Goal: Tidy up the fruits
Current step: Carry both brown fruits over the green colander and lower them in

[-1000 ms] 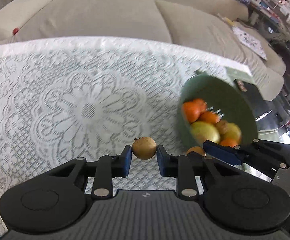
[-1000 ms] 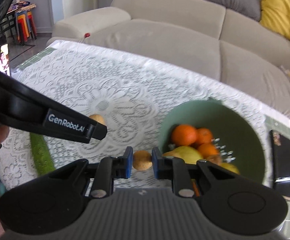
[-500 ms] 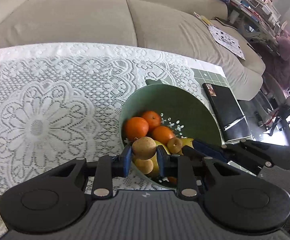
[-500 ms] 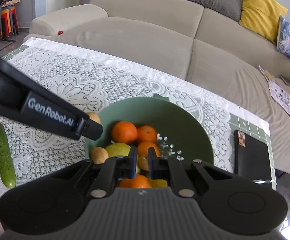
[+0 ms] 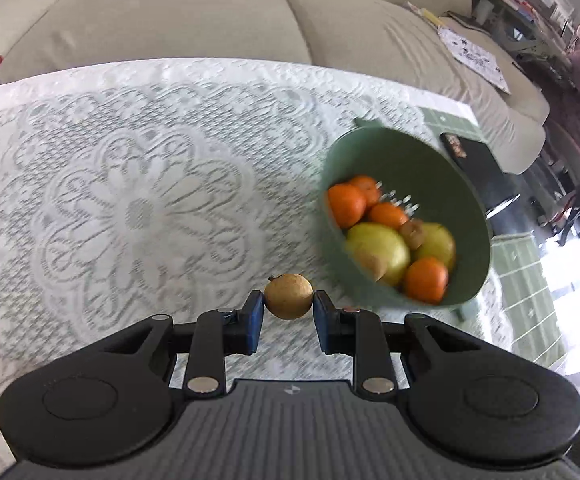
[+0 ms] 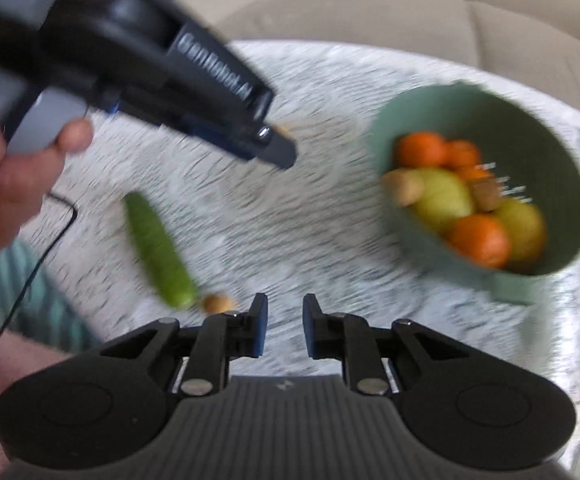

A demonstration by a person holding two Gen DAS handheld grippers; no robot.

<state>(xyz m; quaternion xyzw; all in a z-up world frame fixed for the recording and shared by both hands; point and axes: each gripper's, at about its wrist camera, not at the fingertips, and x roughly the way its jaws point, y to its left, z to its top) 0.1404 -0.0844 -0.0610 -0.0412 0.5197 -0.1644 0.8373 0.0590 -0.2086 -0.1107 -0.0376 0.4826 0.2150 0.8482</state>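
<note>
Beige sofa [image 5: 218, 12] fills the background, and in front of it sits the worktop [image 5: 90, 184] under a white lace cloth with a big flower pattern. Over on the right side of the cloth there's a sage green bowl [image 5: 430, 152], already stocked: a few bright orange mandarins [image 5: 346, 205], two yellow-green pears [image 5: 378, 248] and a couple of small brown round fruits tucked between them. A dark flat thing like a phone [image 5: 478, 164] lies just past the bowl near the worktop edge. In the right wrist view a green cucumber [image 6: 158, 250] lies on the cloth, well apart from the bowl, with a small tan fruit [image 6: 218, 303] right at its near tip, though it's all pretty blurry there. The left gripper [image 5: 288, 314] is pinching a small round brownish fruit [image 5: 289, 296], dull tan skin with a little stem nub on top, held between the blue pads above the lace, just left of the bowl and not over it. A hand [image 6: 6, 168] shows at the edge of the right view holding that gripper's handle. The right gripper [image 6: 285, 326] has nothing between its pads and is squeezed down as far as it goes, only a narrow gap left, hanging above bare cloth.
</note>
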